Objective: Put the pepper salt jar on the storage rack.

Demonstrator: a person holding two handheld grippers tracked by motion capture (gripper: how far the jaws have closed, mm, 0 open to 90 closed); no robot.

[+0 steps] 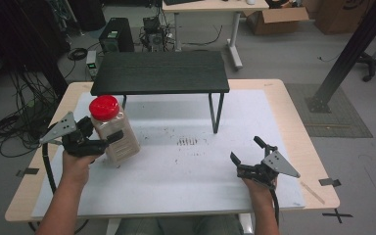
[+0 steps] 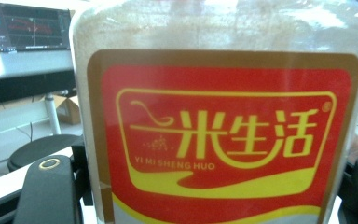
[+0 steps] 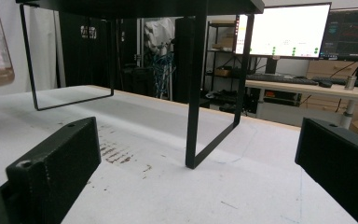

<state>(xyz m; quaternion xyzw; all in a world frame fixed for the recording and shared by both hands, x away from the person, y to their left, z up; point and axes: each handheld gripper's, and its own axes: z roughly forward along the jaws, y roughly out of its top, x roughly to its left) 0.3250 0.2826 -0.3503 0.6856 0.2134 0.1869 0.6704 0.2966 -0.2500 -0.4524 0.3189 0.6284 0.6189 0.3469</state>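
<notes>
My left gripper (image 1: 108, 139) clamps the tilted red-lidded jar (image 1: 113, 128) between its jaws, while my right gripper (image 1: 247, 151) rests wide open and empty, facing the black shelf (image 1: 160, 72).

I see the jar (image 1: 113, 129) at the mat's left: clear, red-lidded, red-labelled, full of pale grains; tilted, lifted.

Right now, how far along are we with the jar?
Done: the left gripper is clamped on the red-lidded jar, which is tilted with its base by the white mat. Left: where it goes; the black shelf may be the target. The right gripper waits open, holding nothing.
</notes>
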